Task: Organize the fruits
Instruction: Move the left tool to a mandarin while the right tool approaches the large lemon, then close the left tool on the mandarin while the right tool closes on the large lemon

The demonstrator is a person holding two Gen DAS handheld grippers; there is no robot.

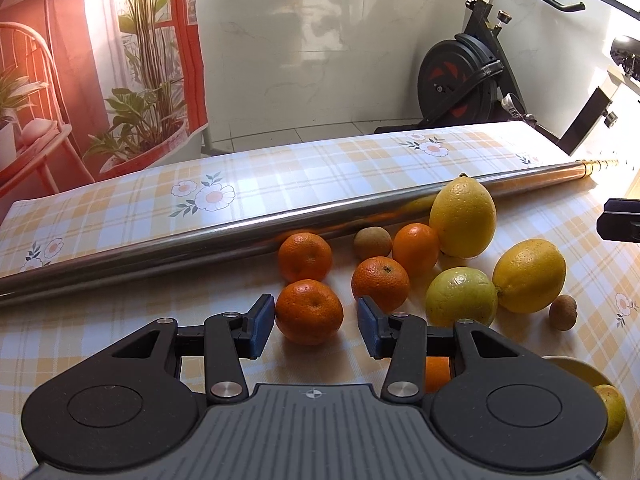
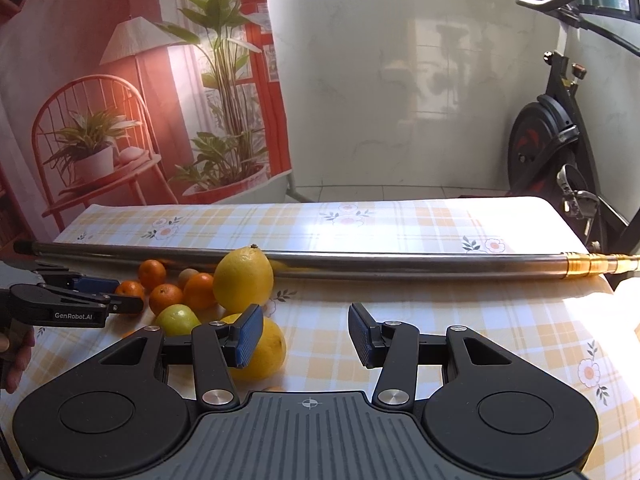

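The left gripper [image 1: 316, 326] has its blue pads spread apart, and a mandarin [image 1: 309, 312] sits right between them on the table [image 1: 120, 208], not yet squeezed. In the left wrist view the fruit lies in a loose cluster toward the right side of the table, just in front of a long metal pole [image 1: 200, 236] that runs across the checked cloth. More mandarins sit behind the near one, three lemons [image 1: 462, 218] are to their right, and a small brown fruit [image 1: 563, 312] lies near the right edge. A pale plate [image 1: 576, 364] shows at the near right corner with a piece of fruit on it, so I take that to be where the fruit goes. To do this well, the pads should close at the mandarin's widest part, gently, and lift straight up so the neighbours don't roll.

In the right wrist view the right gripper [image 2: 306, 336] is also open and holds nothing. It hovers low over bare cloth, with a lemon [image 2: 260, 354] just behind its left pad. Far left, a hand [image 2: 14, 354] grips the left tool's handle, and the tool reaches level into the mandarins. The right one looks to be waiting.
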